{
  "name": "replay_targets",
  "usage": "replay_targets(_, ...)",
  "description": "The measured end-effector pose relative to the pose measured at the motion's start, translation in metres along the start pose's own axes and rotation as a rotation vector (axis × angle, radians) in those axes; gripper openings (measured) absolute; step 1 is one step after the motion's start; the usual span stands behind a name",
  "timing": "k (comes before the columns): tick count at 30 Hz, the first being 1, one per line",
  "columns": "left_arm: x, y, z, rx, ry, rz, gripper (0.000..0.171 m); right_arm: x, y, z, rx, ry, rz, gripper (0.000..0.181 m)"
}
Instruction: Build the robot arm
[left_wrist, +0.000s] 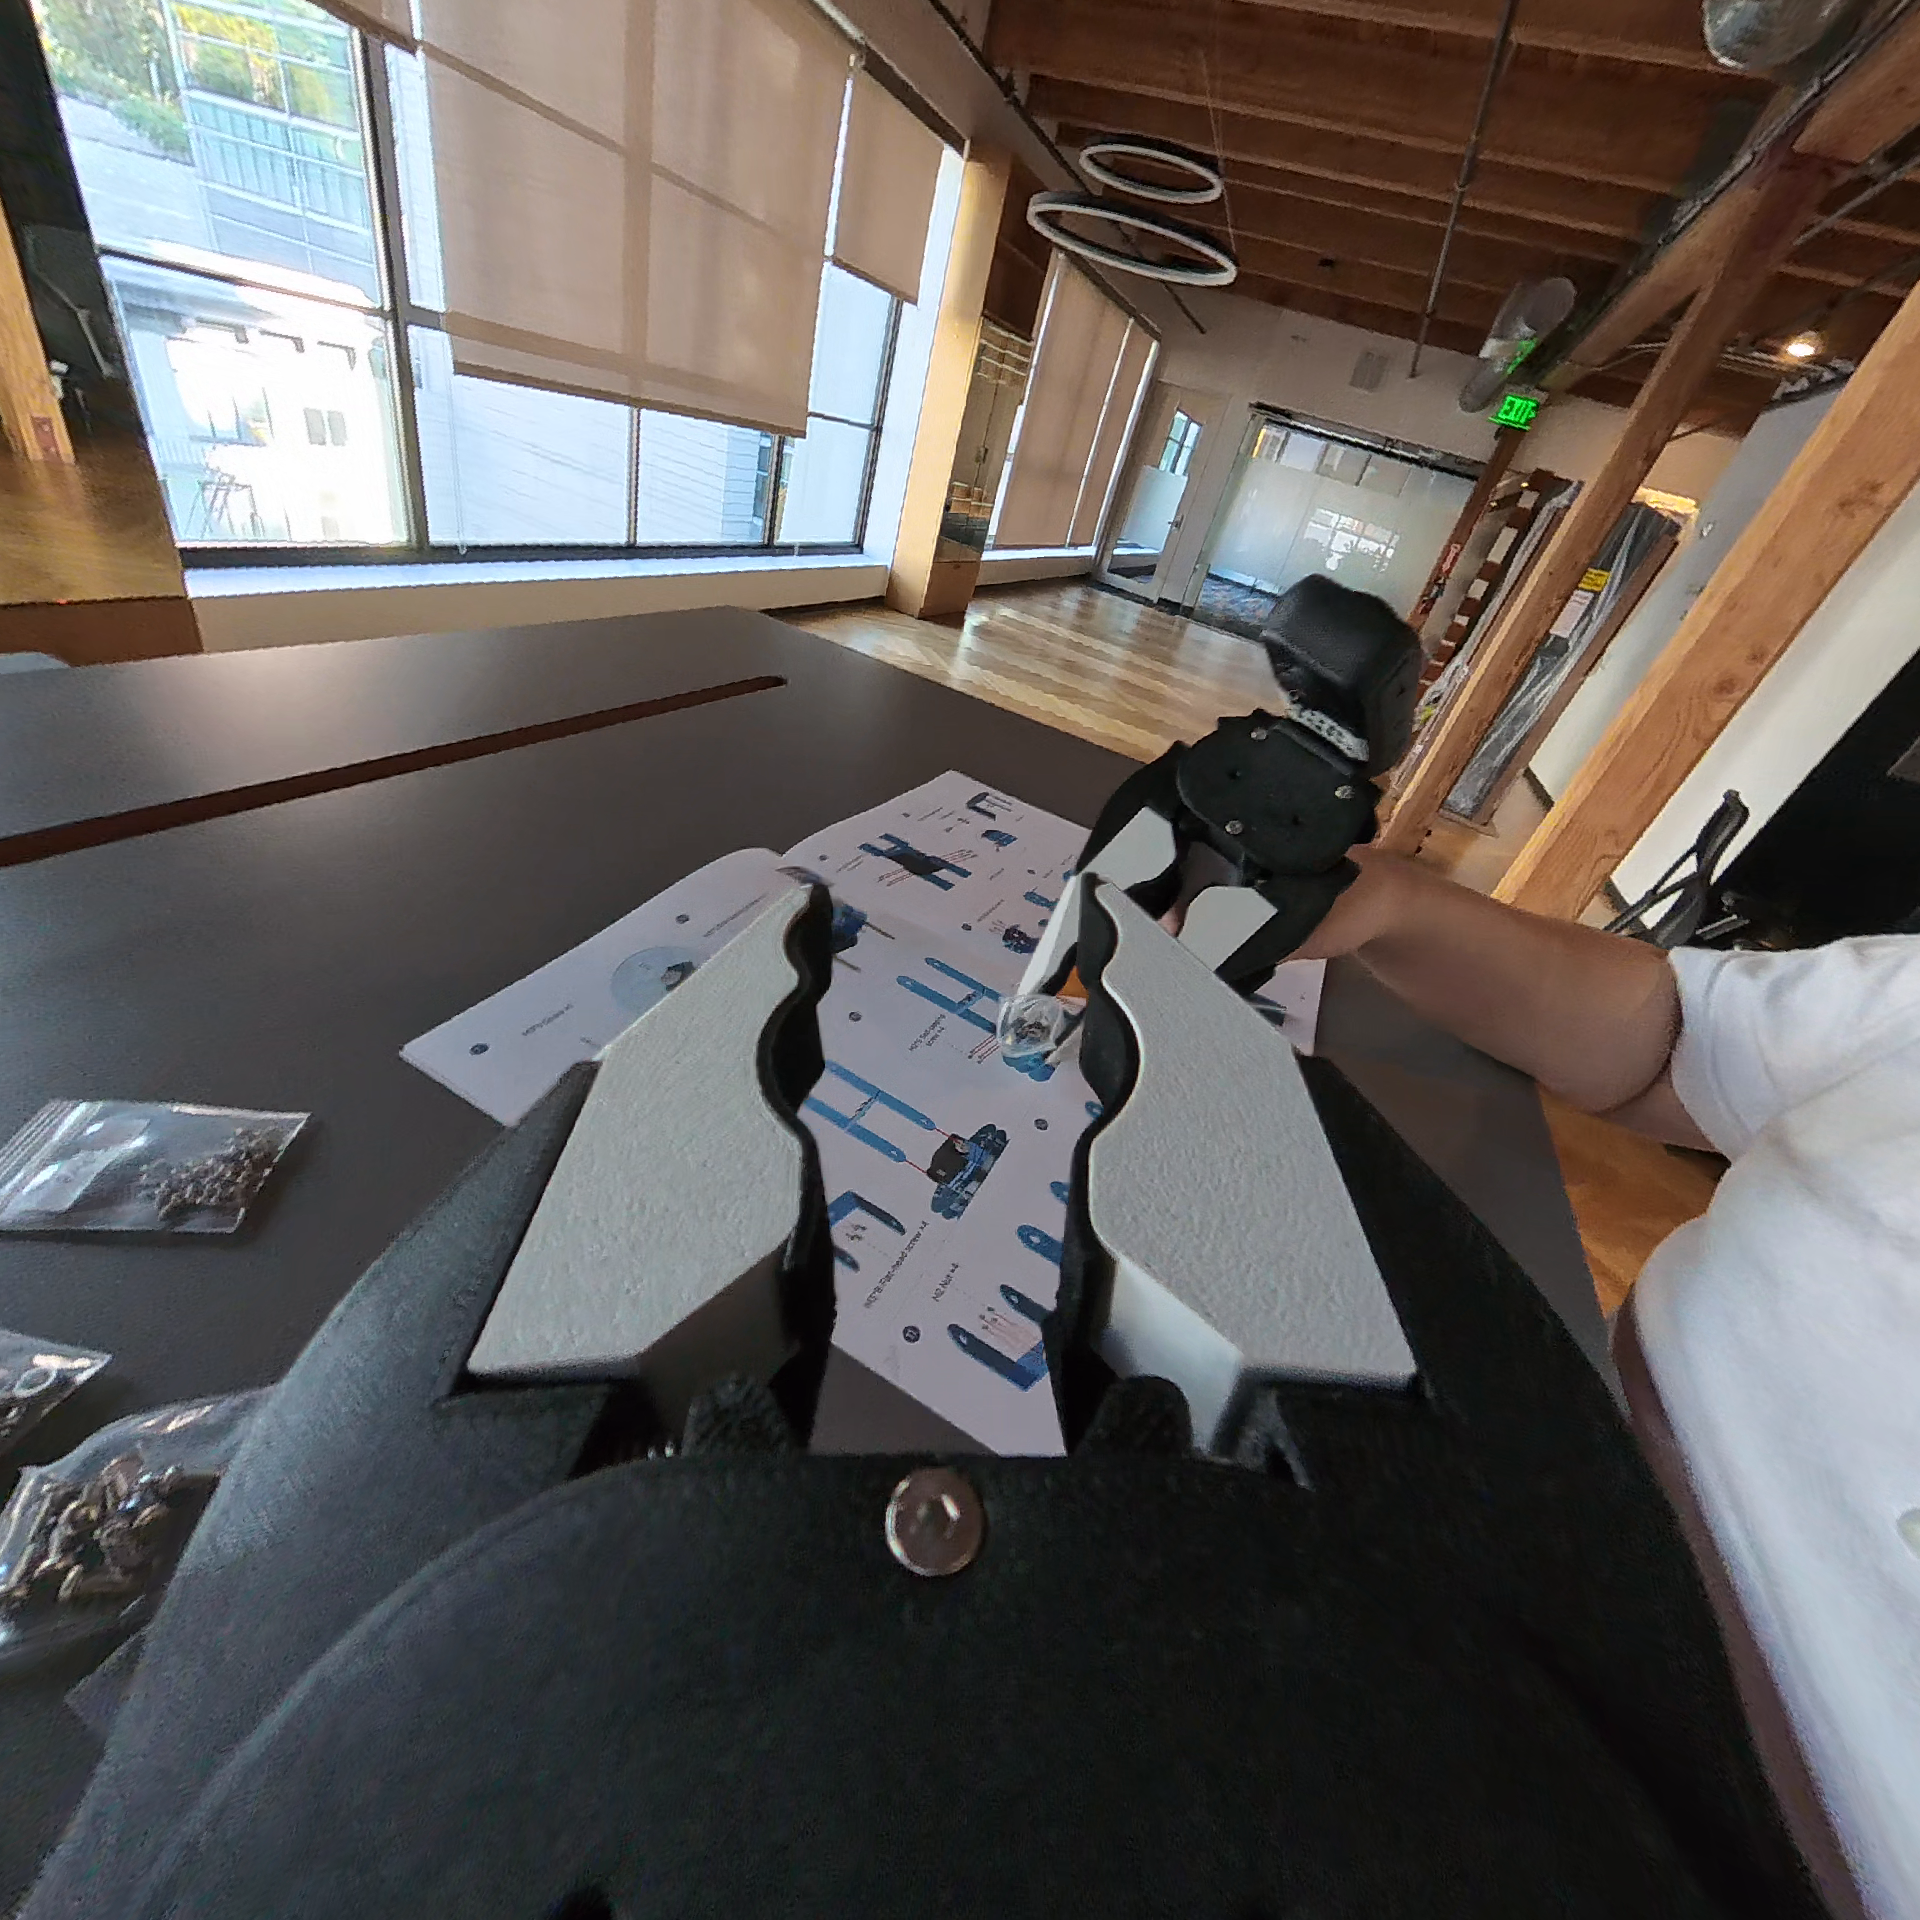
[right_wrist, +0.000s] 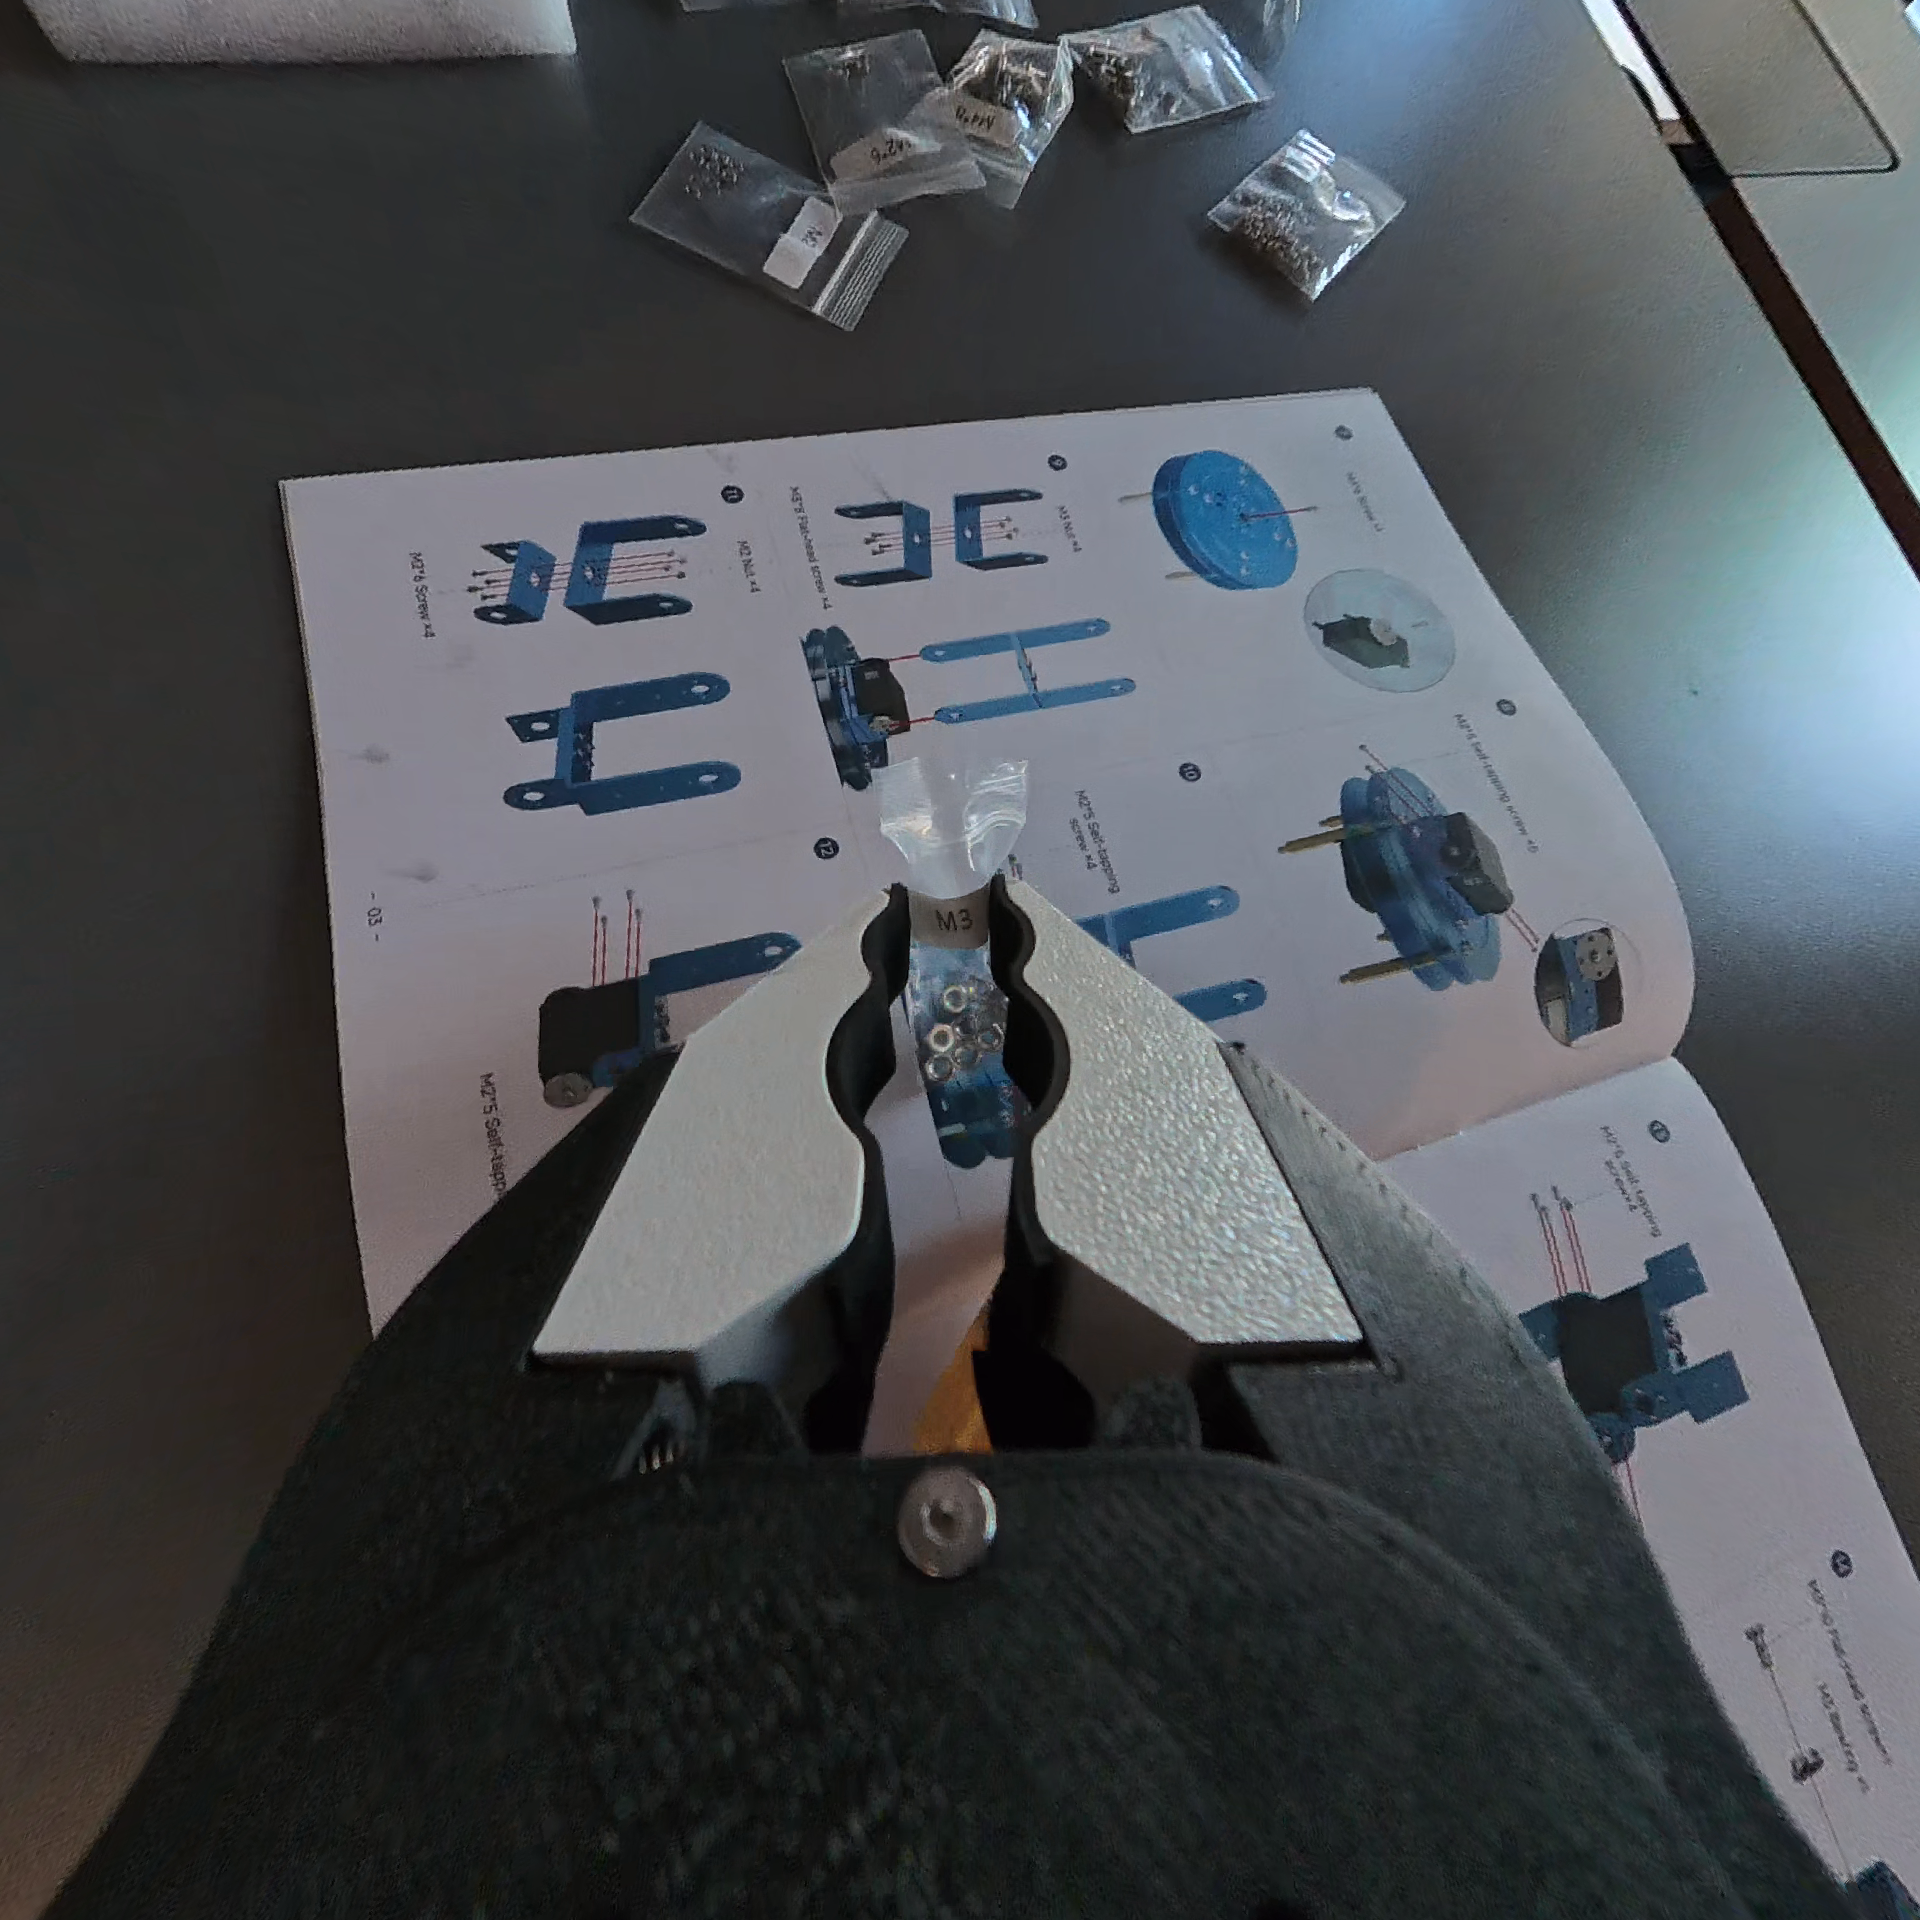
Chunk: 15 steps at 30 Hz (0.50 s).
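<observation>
Right wrist view: right gripper (right_wrist: 945, 899) pinches white-labelled bag of nuts (right_wrist: 954, 997) above manual (right_wrist: 727, 665).

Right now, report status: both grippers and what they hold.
Right gripper shut on small clear bag of nuts, above open booklet. Left gripper open, empty. More bags beyond.

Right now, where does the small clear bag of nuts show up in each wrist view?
Left wrist view: the small clear bag of nuts sits right of centre, pinched at the tips of the right gripper, above the open booklet.
Right wrist view: the bag is at centre, clamped between the right gripper's fingertips.
Shared landmark: the open booklet on the dark table.
</observation>
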<state>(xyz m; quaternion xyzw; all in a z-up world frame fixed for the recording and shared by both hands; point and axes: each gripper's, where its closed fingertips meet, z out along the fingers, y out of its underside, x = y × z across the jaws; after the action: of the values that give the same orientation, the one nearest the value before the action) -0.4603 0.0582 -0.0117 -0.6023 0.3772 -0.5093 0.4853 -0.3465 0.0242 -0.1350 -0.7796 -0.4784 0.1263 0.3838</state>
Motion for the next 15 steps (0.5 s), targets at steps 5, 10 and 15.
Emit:
replay_targets(5,-0.004,0.000,-0.001,0.006,-0.008,-0.018,0.045,0.005,0.004,-0.005,0.007,0.002,0.006,0.013)
replay_targets(10,-0.001,0.002,0.001,-0.005,0.010,-0.042,0.045,0.019,0.011,-0.018,0.009,0.028,0.023,0.013)
replay_targets(15,-0.002,0.000,0.000,-0.003,-0.003,-0.031,0.045,0.026,0.009,-0.030,0.071,0.017,0.072,0.013)
